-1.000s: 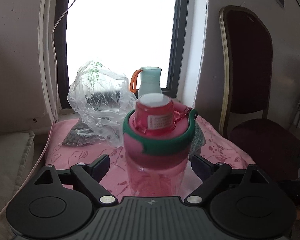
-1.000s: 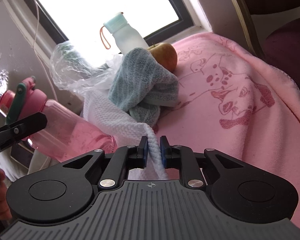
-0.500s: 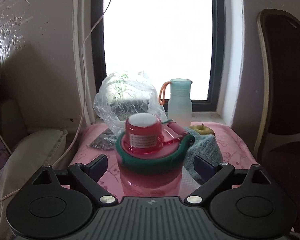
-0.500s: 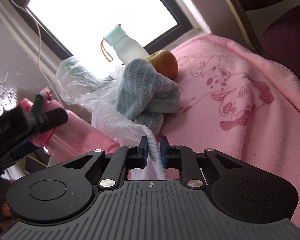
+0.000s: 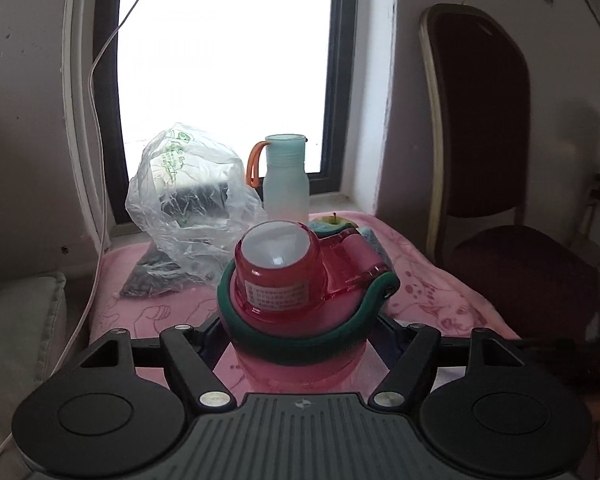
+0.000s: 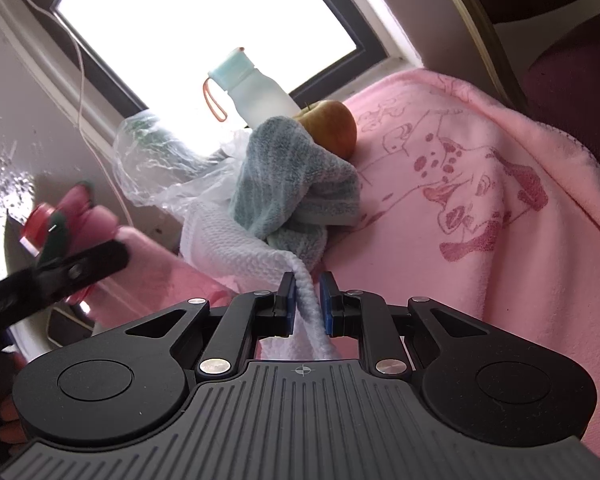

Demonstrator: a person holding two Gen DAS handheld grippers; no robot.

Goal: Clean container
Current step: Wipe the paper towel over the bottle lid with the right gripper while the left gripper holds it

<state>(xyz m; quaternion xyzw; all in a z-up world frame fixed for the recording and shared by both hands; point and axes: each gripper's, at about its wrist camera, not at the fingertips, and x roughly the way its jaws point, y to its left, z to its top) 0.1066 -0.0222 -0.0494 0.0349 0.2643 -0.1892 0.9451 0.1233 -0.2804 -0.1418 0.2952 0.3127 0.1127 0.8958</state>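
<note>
Holding the pink bottle (image 5: pixel 296 300) steady in my left hand-held gripper (image 5: pixel 298 336) so I can wipe it.

My left hand-held gripper is shut tight on the pink bottle, which stands up in front of me over the table's pink blanket (image 6: pixel 480 208). My right hand-held gripper (image 6: pixel 307 300) pinches one white cloth (image 6: pixel 236 248), nearly closed, ready to rub. I count two bottles: the pink one and a pale one (image 5: pixel 286 184) by the window. I also see one apple (image 6: pixel 332 128), one blue towel (image 6: pixel 300 176), one plastic bag (image 5: pixel 188 200) and one chair (image 5: pixel 484 160).
</note>
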